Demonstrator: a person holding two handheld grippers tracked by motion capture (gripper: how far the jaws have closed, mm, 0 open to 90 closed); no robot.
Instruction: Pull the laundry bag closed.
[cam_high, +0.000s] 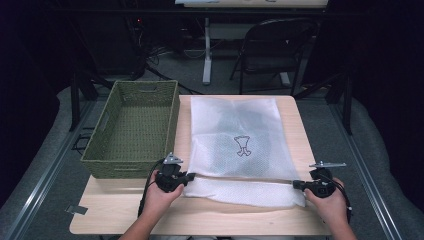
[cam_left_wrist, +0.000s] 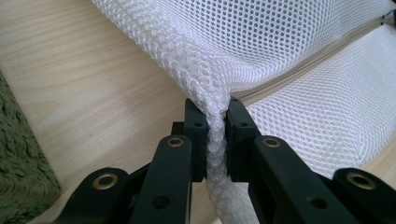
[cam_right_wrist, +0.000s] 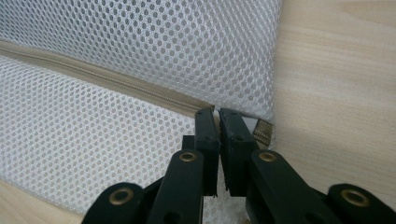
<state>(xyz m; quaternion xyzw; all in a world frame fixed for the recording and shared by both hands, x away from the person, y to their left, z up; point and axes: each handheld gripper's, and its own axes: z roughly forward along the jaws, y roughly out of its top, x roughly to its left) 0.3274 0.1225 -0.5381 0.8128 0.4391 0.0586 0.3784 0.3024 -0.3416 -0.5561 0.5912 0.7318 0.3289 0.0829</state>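
The left gripper (cam_left_wrist: 217, 119) pinches a bunched fold of the white mesh bag (cam_high: 235, 145) at its near left edge; the right gripper (cam_right_wrist: 217, 123) is pressed together on the zipper (cam_right_wrist: 116, 84) end at the bag's opposite edge, the bag stretching flat between them beside the green basket (cam_high: 132, 125)

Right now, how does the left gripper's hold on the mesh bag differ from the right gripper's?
The left gripper pinches a bunched fold of the mesh bag at its left edge, beside the green basket; the right gripper is shut at the bag's right edge, at the zipper's end, where the mesh lies flat. The left hold puckers the fabric; the right does not. Both are shut on the same bag, along the zipper line.
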